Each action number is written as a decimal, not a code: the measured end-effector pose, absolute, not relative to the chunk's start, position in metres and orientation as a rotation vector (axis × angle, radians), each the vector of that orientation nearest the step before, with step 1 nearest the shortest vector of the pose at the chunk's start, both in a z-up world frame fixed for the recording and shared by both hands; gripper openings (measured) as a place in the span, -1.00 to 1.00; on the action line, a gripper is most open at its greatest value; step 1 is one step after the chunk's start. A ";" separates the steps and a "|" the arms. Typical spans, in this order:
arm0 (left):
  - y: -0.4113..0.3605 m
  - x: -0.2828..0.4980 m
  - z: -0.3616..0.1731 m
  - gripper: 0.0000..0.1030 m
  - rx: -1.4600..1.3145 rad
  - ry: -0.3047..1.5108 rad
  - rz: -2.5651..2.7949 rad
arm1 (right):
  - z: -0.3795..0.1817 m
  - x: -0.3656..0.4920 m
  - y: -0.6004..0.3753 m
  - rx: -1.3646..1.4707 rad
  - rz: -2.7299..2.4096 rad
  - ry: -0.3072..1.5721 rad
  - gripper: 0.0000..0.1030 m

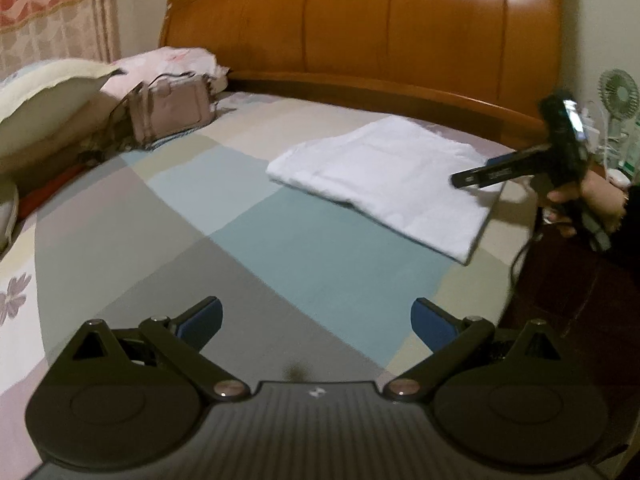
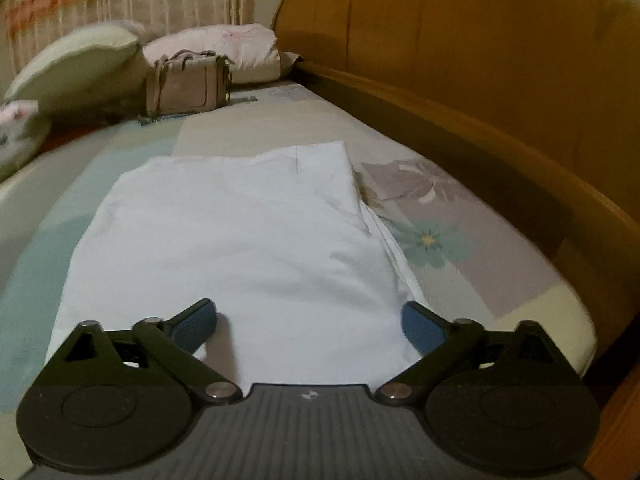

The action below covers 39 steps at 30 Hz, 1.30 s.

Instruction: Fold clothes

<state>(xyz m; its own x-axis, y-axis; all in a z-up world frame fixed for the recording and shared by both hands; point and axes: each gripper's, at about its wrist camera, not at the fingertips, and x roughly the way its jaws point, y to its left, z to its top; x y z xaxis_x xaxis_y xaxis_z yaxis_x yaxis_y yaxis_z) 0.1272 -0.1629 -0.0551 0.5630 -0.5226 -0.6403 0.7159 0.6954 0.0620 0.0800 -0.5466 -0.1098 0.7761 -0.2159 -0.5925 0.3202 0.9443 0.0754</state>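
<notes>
A white garment (image 1: 384, 176) lies folded into a flat rectangle on the patchwork bed sheet (image 1: 312, 264), near the wooden headboard. My left gripper (image 1: 316, 320) is open and empty over bare sheet, well short of the garment. In the left wrist view my right gripper (image 1: 464, 179) is seen from the side over the garment's right edge, held by a hand (image 1: 596, 196). In the right wrist view the right gripper (image 2: 308, 322) stands open just above the near end of the white garment (image 2: 240, 240), with nothing between its fingers.
A pink handbag (image 1: 168, 110) and pillows (image 1: 44, 108) lie at the far left of the bed. The wooden headboard (image 1: 360, 28) runs along the back. A small fan (image 1: 618, 92) stands beyond the bed's right edge. A patterned curtain (image 1: 52, 12) hangs at the back left.
</notes>
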 end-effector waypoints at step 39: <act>-0.128 0.153 -0.060 0.99 0.229 0.600 -0.640 | -0.110 0.216 -0.470 -0.041 -0.100 0.739 1.00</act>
<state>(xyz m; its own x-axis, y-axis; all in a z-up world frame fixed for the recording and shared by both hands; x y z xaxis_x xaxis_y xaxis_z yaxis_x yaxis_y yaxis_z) 0.1530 -0.1276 -0.0596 0.6410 -0.4918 -0.5892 0.6200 0.7844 0.0197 0.2159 -0.4704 -0.1097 0.7347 -0.1051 -0.6703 0.0763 0.9945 -0.0723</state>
